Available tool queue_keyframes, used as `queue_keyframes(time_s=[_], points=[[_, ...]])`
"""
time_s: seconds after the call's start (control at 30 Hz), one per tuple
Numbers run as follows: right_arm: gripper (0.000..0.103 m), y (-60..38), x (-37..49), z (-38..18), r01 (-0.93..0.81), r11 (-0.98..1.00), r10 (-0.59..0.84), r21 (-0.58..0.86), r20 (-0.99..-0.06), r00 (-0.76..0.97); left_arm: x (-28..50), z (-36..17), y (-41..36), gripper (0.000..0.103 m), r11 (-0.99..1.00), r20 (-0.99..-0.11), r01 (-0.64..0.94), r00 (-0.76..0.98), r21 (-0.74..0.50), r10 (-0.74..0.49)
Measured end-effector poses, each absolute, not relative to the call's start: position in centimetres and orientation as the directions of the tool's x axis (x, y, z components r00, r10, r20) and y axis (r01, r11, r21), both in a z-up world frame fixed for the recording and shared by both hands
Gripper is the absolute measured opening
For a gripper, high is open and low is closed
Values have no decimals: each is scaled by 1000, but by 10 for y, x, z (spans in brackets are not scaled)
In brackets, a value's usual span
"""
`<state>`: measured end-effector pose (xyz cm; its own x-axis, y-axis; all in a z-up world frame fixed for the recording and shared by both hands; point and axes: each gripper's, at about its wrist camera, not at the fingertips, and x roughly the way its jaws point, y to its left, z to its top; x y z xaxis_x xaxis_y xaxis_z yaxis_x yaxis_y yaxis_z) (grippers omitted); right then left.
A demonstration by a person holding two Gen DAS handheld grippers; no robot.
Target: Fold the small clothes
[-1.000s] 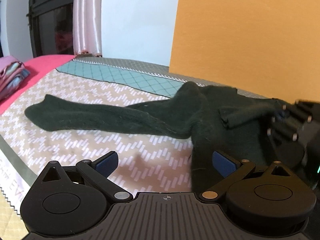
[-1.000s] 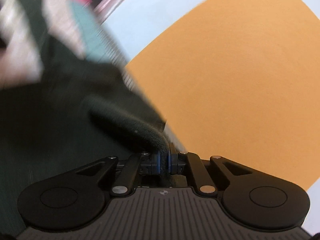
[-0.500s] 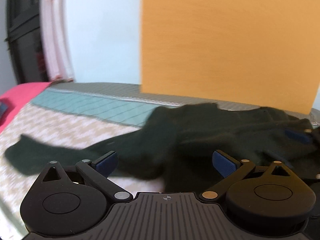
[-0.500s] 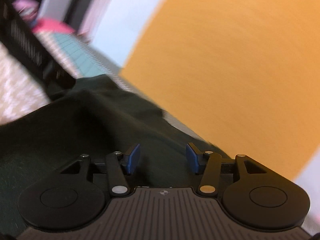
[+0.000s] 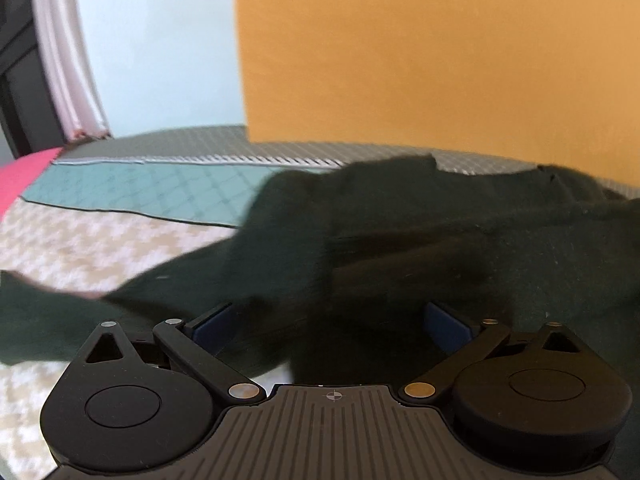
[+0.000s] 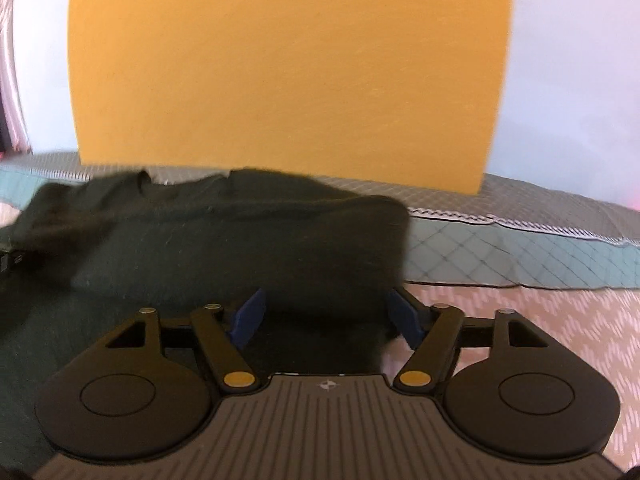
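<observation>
A dark green sweater lies on the patterned bed cover. In the left wrist view one sleeve stretches out to the left. My left gripper is open, low over the sweater's body, holding nothing. In the right wrist view the sweater lies bunched, its right side folded over onto the body. My right gripper is open and empty, just above the sweater's lower right edge.
An orange wall panel and pale blue wall stand behind the bed. A teal quilted band and grey border run along the far side. Pink bedding and a curtain are at the left.
My right gripper let go of the sweater fold it held and opened, then swung to face the wall. My left gripper moved right and closer over the sweater's body.
</observation>
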<state>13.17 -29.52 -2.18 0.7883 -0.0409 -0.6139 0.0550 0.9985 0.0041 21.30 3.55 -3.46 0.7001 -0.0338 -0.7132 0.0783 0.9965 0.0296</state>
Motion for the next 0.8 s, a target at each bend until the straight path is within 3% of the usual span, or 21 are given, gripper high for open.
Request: queue_keyframes(time_s=[0.2,0.37,0.53,0.67,0.8], points=[[80,-277,134,-14,24,999,6,43,-586,810,168,-23,93,103,999,-696,-17,718,-27,-6],[82,-254,133,-6,-16,1000,28,26,-564,825,143,-17,155,103,976,-700,-201,709,-87,84],[82,-245,123,-1,-42,997,67,58,-548,834,136,-19,225,103,883,-716,-387,692,-265,88],[82,-243,119,-2,-40,996,74,74,-549,832,140,-20,264,103,770,-706,-440,708,-462,-20],[82,-233,119,-1,-62,995,91,73,-539,837,155,-6,262,103,776,-709,-459,704,-432,21]])
